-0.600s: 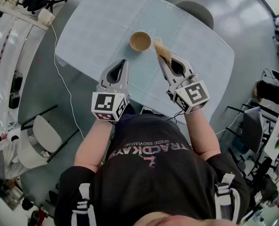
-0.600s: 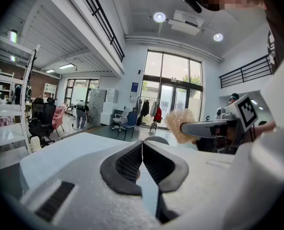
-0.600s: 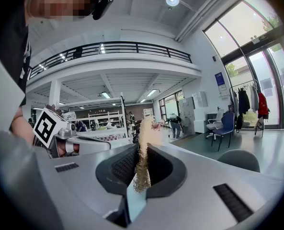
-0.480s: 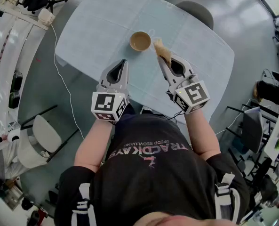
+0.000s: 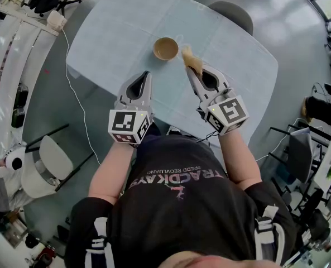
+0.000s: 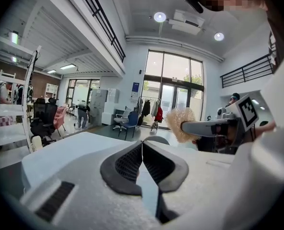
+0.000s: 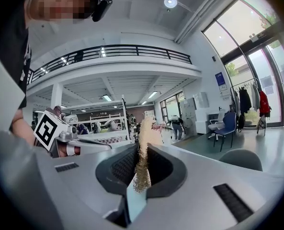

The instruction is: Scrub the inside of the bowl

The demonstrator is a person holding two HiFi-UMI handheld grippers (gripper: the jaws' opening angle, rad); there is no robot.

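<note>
Head view: the left gripper (image 5: 146,74) and the right gripper (image 5: 188,69) are held side by side in front of the person's chest, both pointing away over the table (image 5: 109,32).

Left gripper view: the left gripper (image 6: 142,144) has its jaws pressed together, with nothing between the pads. The right gripper (image 6: 187,127) shows off to the right, apart from it.

Right gripper view: the right gripper (image 7: 141,148) has its jaws clamped on a tan scrubber (image 7: 142,150). The scrubber stands upright between the pads, and its frayed top sticks out past the tips.

Head view, farther out: the scrubber (image 5: 190,57) pokes forward from the right jaw tips. The bowl (image 5: 166,48) sits upright on the table beyond both grippers, and neither one holds it. It lies just left of the scrubber's end, near it; I cannot tell whether they touch. The left jaw tips are well short of the bowl. The bowl does not show in either gripper view.

Beyond the table's far edge is a grey chair (image 5: 232,13).
</note>
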